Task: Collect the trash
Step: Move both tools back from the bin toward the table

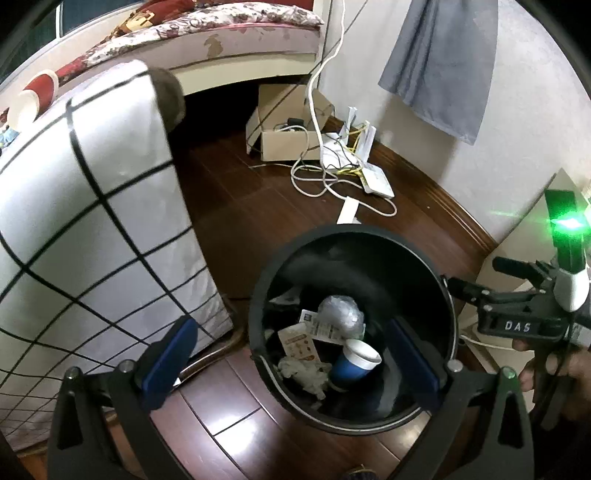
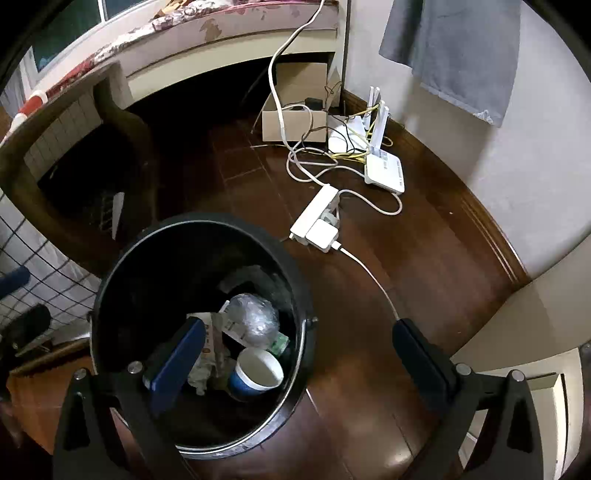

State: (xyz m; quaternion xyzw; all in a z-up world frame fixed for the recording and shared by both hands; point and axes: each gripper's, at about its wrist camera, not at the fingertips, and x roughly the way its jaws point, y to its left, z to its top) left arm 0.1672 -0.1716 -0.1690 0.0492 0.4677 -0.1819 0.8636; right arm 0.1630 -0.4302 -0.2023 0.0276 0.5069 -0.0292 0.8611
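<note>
A black round trash bin (image 1: 258, 295) stands on the dark wood floor; it also shows in the right wrist view (image 2: 110, 266). Inside lie a blue paper cup (image 1: 352, 365), a crumpled clear plastic ball (image 1: 340, 314), printed wrappers (image 1: 299, 345) and a crumpled tissue (image 1: 304, 373). The cup (image 2: 255, 373) and plastic ball (image 2: 253, 319) show in the right wrist view too. My left gripper (image 1: 291, 358) is open and empty above the bin. My right gripper (image 2: 301, 354) is open and empty above the bin's right rim. The right gripper's body shows at the right of the left wrist view (image 1: 524, 314).
A table with a white grid-patterned cloth (image 1: 92, 221) stands left of the bin. A power strip (image 2: 316, 218), routers (image 2: 382, 168), tangled cables (image 1: 332, 181) and a cardboard box (image 1: 284, 125) lie on the floor by the wall. A bed (image 1: 229, 33) is behind. A red paper cup (image 1: 33, 99) sits on the table.
</note>
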